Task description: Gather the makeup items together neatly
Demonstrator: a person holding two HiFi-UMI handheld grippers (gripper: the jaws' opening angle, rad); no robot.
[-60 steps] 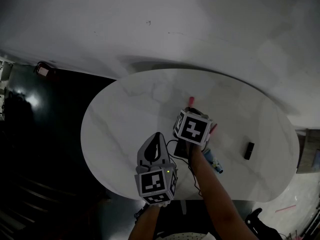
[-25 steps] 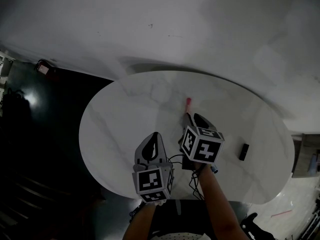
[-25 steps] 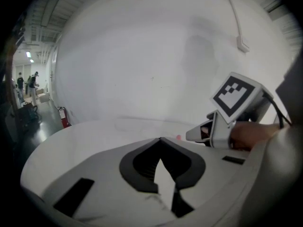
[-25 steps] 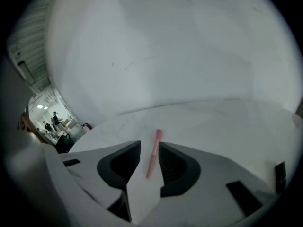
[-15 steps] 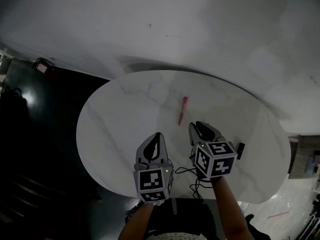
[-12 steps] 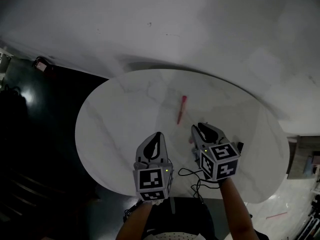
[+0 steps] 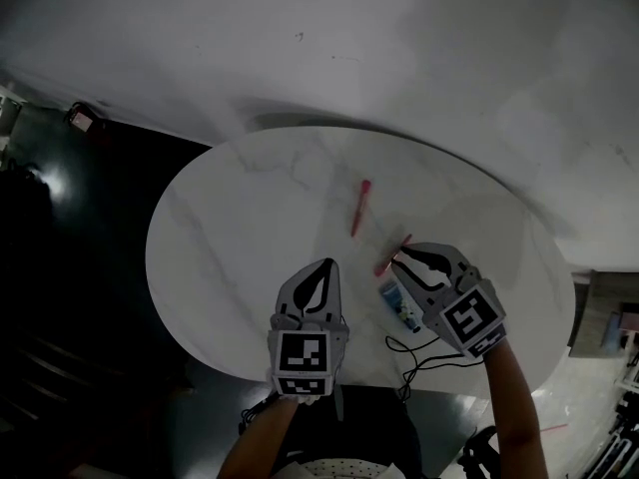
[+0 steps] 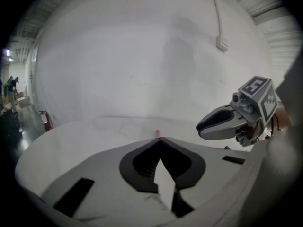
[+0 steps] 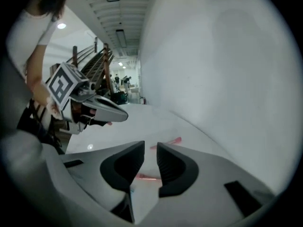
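— On the white table, which makeup item sits closest to a gripper?

— A short pink stick, just off the tips of the right gripper. It runs slantwise, from near-left to far-right, so it lies across the gap rather than along it.

— Is it pinched?

— No. Those jaws have just been closing to a narrow slot, and the slot is empty. The stick lies on the table beyond it, though in this dim view I can't be sure it isn't touching a tip.

— And the left gripper?

— Jaws pressed together, holding nothing, farther from the stick.

— What else is there?

— A longer pink pencil lies farther off, roughly near-to-far. A blue tube lies nearer, between the grippers.
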